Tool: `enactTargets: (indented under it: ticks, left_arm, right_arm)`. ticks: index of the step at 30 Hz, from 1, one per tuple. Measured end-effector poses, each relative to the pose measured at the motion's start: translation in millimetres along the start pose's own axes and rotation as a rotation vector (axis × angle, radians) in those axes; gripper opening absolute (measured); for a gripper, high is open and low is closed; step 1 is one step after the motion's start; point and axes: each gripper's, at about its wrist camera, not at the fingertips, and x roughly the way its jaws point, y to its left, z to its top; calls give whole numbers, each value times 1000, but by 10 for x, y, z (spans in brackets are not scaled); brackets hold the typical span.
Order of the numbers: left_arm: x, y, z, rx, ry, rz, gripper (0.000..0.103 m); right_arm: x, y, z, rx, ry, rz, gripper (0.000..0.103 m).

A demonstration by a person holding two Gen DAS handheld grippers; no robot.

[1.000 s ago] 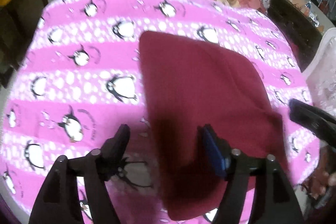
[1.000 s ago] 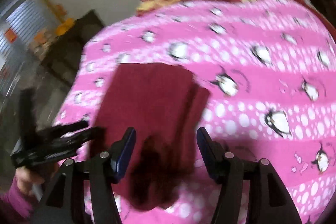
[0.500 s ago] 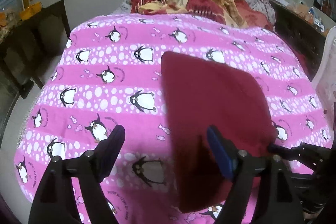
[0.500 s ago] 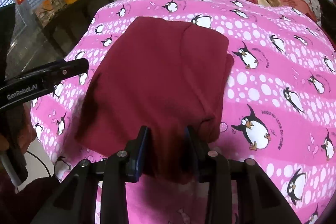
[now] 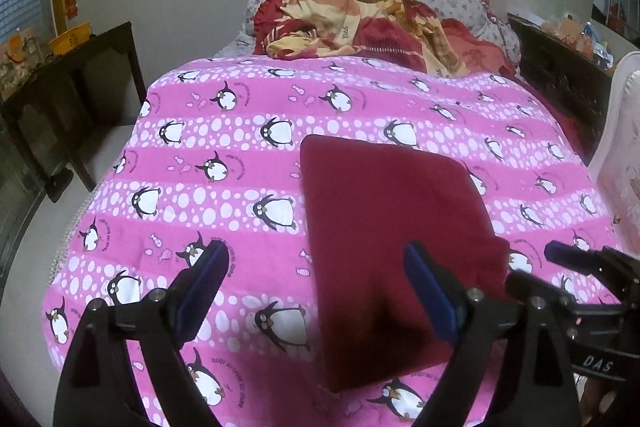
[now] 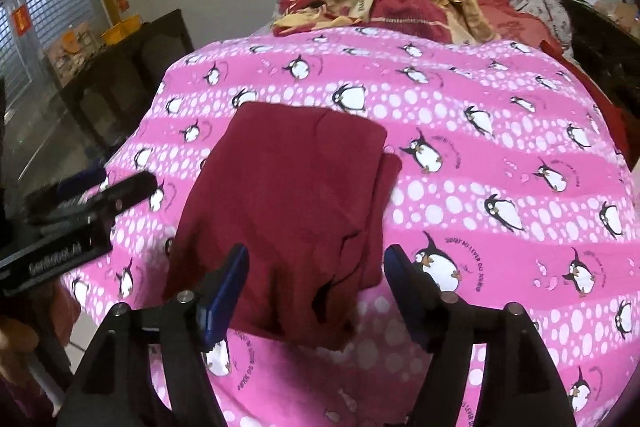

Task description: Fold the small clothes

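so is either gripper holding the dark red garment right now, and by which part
Nothing is held. The left gripper and right gripper, jaws just opening, stand clear of the folded dark red garment.

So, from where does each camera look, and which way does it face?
Left wrist: on the left gripper, looks down the bed at the red cloth; own open fingers show, with the right gripper at right.
Right wrist: on the right gripper, looks over the cloth's near edge; own open fingers show, left gripper at left.
Both share: cloth, pink cover, crumpled quilt.
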Motion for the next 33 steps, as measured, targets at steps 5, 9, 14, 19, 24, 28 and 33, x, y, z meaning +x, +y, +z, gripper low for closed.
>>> enactTargets:
  ticks: [5, 9, 14, 19, 24, 28, 33]
  left_arm:
    - [-46, 5, -20, -7, -12, 5, 88]
    - [-63, 38, -30, -18, -13, 4, 88]
    - [-53, 71, -24, -31, -11, 12, 88]
    - [-50, 80, -19, -31, -12, 14, 88]
    - [-23, 92, -16, -31, -7, 18, 88]
    - [14, 124, -16, -43, -2, 15, 88]
    - [67, 142, -9, -45, 6, 31, 88]
  right_arm:
    - [-30, 14, 48, 13, -23, -39, 85]
    - [-4, -16, 63, 28, -27, -62, 86]
    - [49, -47, 64, 45, -11, -70, 87]
    - [110, -27, 78, 42, 5, -79, 88]
    - [137, -13, 111, 44, 2, -81, 89]
    - [170, -13, 135, 47, 10, -84, 89]
    - [199, 4, 165, 47, 12, -81, 89]
